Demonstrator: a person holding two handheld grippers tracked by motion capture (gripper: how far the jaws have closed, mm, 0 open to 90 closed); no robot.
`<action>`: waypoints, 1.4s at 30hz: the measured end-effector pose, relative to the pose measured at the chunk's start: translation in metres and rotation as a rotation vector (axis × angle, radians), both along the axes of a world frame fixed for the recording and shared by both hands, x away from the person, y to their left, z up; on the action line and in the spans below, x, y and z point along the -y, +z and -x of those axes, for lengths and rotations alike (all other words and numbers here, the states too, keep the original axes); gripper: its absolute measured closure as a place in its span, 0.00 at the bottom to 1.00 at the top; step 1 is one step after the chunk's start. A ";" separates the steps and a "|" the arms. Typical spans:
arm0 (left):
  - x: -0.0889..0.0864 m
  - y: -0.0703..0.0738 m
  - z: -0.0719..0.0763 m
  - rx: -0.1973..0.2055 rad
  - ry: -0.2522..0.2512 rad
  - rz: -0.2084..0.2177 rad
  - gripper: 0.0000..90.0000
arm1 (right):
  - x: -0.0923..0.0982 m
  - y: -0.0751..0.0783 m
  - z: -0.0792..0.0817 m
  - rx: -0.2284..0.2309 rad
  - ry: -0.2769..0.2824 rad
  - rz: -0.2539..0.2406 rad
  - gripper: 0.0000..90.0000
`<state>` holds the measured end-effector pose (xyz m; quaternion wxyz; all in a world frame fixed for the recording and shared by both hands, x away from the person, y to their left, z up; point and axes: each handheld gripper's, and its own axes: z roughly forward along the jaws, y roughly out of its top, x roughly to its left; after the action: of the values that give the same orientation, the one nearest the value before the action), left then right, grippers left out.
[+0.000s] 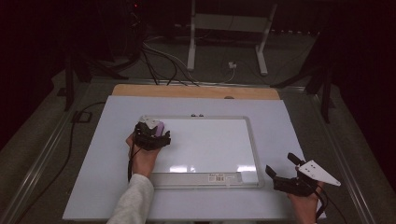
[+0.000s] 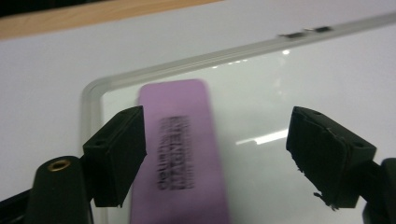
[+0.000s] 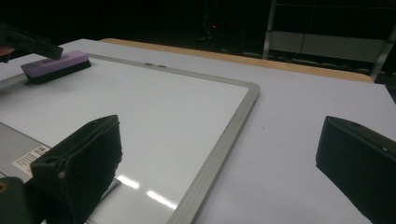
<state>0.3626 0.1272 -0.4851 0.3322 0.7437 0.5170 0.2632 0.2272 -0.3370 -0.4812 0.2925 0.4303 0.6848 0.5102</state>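
Purple eraser (image 2: 180, 154) lies flat on the whiteboard (image 1: 205, 144), far-left corner, just inside the frame. Left gripper (image 1: 153, 134) sits over it, jaws wide apart: in the left gripper view one pad (image 2: 119, 156) is at or right against the eraser's long side, the other stands well clear over bare board, so nothing is clamped. Eraser looks blurred there, can't tell if that first pad truly touches. Right gripper (image 1: 286, 176) rests on the white table cover (image 1: 93, 177) near the board's near-right corner, jaws spread wide, holding nothing. Step looks like letting go of the eraser, or just about to re-grip it. To do it well: if leaving it, lift straight up so the near pad doesn't drag the eraser off the corner; if re-gripping, centre the jaws across the narrow width first, then close squarely on both long sides. Keep the right gripper parked off the board.
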 end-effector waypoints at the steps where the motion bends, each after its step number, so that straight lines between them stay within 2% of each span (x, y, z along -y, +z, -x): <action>1: 0.001 0.000 0.000 -0.005 -0.013 -0.018 0.24 | 0.000 0.000 0.000 0.000 0.000 0.000 0.01; 3: 0.001 -0.001 -0.001 -0.018 -0.029 -0.040 0.24 | 0.000 0.000 0.000 0.000 0.001 0.000 0.01; 7: -0.003 -0.004 -0.002 -0.042 -0.016 -0.050 0.24 | 0.000 0.000 0.000 0.000 0.001 -0.001 0.01; 10: -0.007 -0.010 -0.004 -0.082 -0.016 -0.064 0.25 | 0.000 0.000 0.000 0.000 0.001 -0.001 0.01; 11: -0.007 -0.011 -0.003 -0.070 -0.024 -0.069 0.25 | 0.000 0.000 0.000 0.000 0.001 -0.001 0.01; 16: -0.011 -0.011 -0.003 -0.068 -0.024 -0.065 0.27 | -0.001 0.000 0.000 -0.001 0.002 -0.001 0.01; 25: -0.021 -0.011 -0.006 -0.083 0.005 -0.068 0.27 | -0.001 0.000 0.000 -0.001 0.003 -0.002 0.01; 28: -0.022 -0.011 -0.004 -0.076 0.020 -0.102 0.34 | -0.001 0.000 0.000 -0.001 0.004 -0.001 0.01; 32: -0.026 -0.013 -0.004 -0.103 0.029 -0.093 0.40 | -0.001 0.000 0.000 -0.002 0.004 -0.001 0.01; 34: -0.028 -0.015 -0.003 -0.100 0.032 -0.093 0.44 | -0.001 0.000 0.000 -0.001 0.005 0.000 0.01; 38: -0.028 -0.014 0.000 -0.095 0.041 -0.101 0.60 | -0.001 0.000 0.000 -0.003 0.004 0.000 0.01; 40: -0.030 -0.013 -0.001 -0.098 0.062 -0.096 0.70 | -0.001 0.000 0.000 -0.003 0.005 0.001 0.01; 42: -0.031 -0.013 -0.002 -0.103 0.095 -0.088 0.71 | -0.002 0.000 0.000 -0.003 0.006 0.000 0.01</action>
<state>0.3651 0.1585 -0.4986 0.2594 0.7447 0.5561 0.2625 0.2274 -0.3355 -0.4815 0.2899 0.4292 0.6865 0.5104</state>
